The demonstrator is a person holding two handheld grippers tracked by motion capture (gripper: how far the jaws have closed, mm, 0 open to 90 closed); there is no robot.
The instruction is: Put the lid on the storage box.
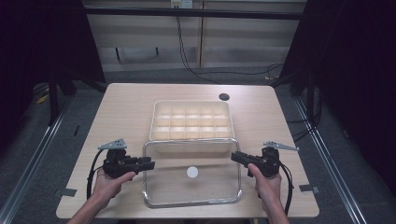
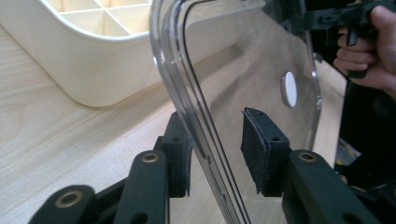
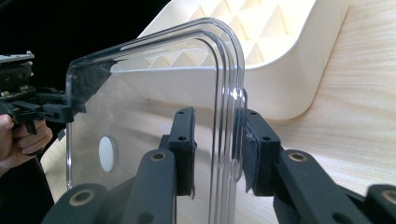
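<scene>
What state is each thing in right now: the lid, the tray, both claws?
Clear lid: off the tray, level, held by its left and right edges in front of the tray.
Divided tray: uncovered, compartments look empty, resting on the table.
Left claw: jaws straddle the lid's left rim, one pad still apart.
Right claw: jaws close around the lid's right rim.
</scene>
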